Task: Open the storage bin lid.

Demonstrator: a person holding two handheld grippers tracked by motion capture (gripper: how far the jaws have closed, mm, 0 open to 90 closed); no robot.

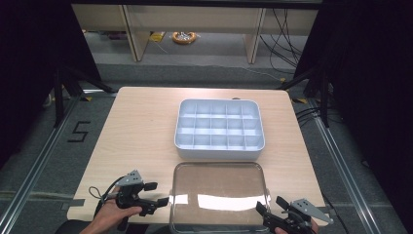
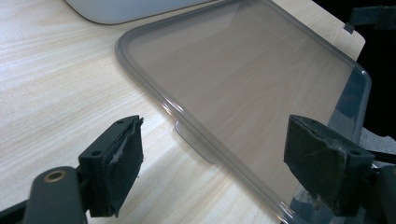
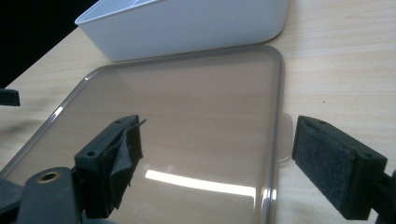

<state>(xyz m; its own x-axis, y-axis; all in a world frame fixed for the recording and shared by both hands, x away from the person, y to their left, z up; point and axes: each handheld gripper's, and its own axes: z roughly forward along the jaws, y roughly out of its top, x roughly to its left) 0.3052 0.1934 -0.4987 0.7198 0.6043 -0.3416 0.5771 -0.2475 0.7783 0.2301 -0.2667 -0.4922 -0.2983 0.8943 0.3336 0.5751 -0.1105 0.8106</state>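
A white box divided into several compartments stands in the middle of the table. Its clear lid lies flat in front of it, near the table's front edge. My left gripper is open at the lid's left edge. In the left gripper view the jaws stand wide on either side of the lid's rim and its small tab. My right gripper is open at the lid's right edge. In the right gripper view it straddles the rim beside a tab, touching nothing.
The wooden table has bare room to the left and right of the box. The lid's front rim reaches the table's front edge. On the floor beyond the table stand furniture legs, cables and black stands.
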